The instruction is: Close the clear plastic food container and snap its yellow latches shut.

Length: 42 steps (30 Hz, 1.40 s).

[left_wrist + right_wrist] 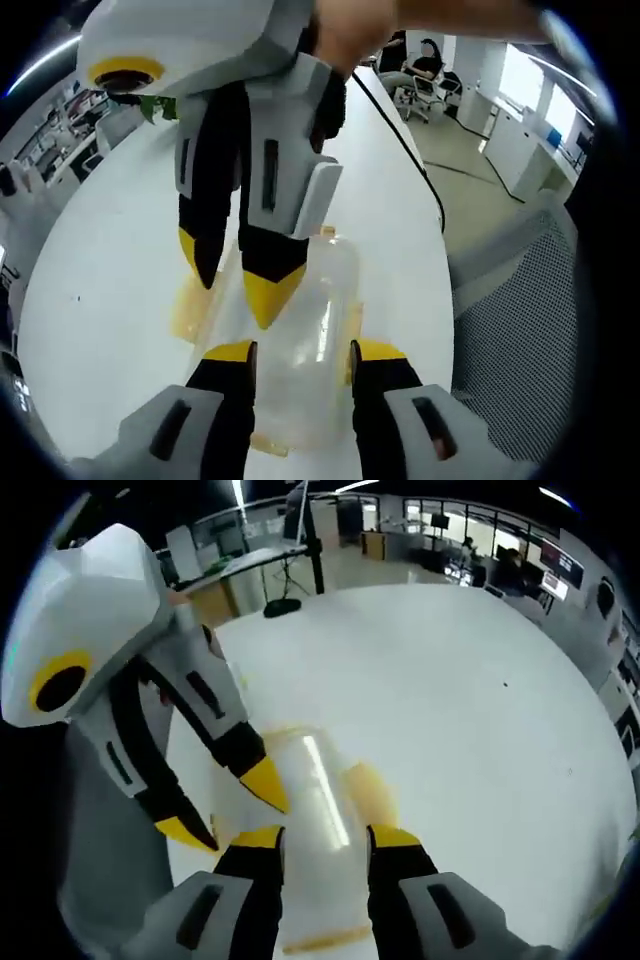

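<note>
The clear plastic food container (310, 330) lies on the white desk (110, 300), and everything here is best placed from it. In the left gripper view the left hand-held gripper (300, 352) has its jaws spread, one on each side of the container's near end, not visibly squeezing it. The right hand-held gripper (238, 290) comes down onto the container from the far side, its yellow tips parted, one over the lid and one toward the side edge. The right gripper view shows the reverse: the right hand-held gripper (325, 838) straddling the container (320, 810) with jaws apart, the left one (225, 815) reaching in beside it.

By its look the container is light, thin-walled and glossy, so it will probably slide on the smooth desk and flex if pinched hard. A sensible hold is across its sides with one tool while the other presses a latch at the rim.

Count: one container, two hand-held grippers, one desk. The yellow latches (368, 785) are blurred through the plastic; yellowish patches show on at least two sides, perhaps more, and whether any is snapped shut I cannot tell.
</note>
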Available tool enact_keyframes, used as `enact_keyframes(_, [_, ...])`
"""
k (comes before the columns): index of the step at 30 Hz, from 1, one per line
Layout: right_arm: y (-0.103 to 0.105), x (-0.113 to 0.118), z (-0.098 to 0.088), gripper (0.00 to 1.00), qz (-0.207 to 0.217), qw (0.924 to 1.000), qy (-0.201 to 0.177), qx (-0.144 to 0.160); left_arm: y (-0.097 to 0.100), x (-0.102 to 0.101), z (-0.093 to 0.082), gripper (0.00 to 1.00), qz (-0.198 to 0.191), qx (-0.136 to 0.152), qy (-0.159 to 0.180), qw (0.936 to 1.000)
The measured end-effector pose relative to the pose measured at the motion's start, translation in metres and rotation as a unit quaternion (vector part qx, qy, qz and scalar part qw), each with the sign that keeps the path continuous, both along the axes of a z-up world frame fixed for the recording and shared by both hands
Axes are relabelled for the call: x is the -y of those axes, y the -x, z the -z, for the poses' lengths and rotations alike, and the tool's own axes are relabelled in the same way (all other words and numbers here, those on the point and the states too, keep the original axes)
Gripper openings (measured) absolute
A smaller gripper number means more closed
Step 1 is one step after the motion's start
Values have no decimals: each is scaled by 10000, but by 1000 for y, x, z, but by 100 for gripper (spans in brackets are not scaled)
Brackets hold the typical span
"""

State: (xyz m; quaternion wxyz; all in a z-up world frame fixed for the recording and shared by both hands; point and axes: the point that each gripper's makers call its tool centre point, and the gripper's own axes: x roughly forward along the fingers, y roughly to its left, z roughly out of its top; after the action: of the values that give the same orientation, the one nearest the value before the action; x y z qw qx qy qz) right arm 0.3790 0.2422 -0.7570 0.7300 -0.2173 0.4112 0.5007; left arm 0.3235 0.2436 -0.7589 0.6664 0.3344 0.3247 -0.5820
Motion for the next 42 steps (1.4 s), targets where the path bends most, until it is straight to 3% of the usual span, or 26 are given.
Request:
enact_keyframes(13, [-1, -2, 11, 39, -147, 9995, 71, -274, 5, 2, -2, 36, 59, 241, -31, 9997])
enact_keyframes(17, [-3, -4, 12, 39, -167, 9990, 39, -416, 7, 3, -4, 37, 187, 519, -94, 9984])
enact_keyframes(21, [-4, -6, 12, 39, -205, 9985, -7, -517, 10, 2, -1, 44, 203, 540, -161, 9982])
enact_keyframes(32, [-2, -6, 17, 42, -300, 9953, -42, -919, 10, 0, 9, 44, 236, 528, -309, 9978])
enact_keyframes(42, [0, -8, 21, 44, -472, 9913, -1, -1228, 6, 4, 11, 45, 221, 707, -276, 9969])
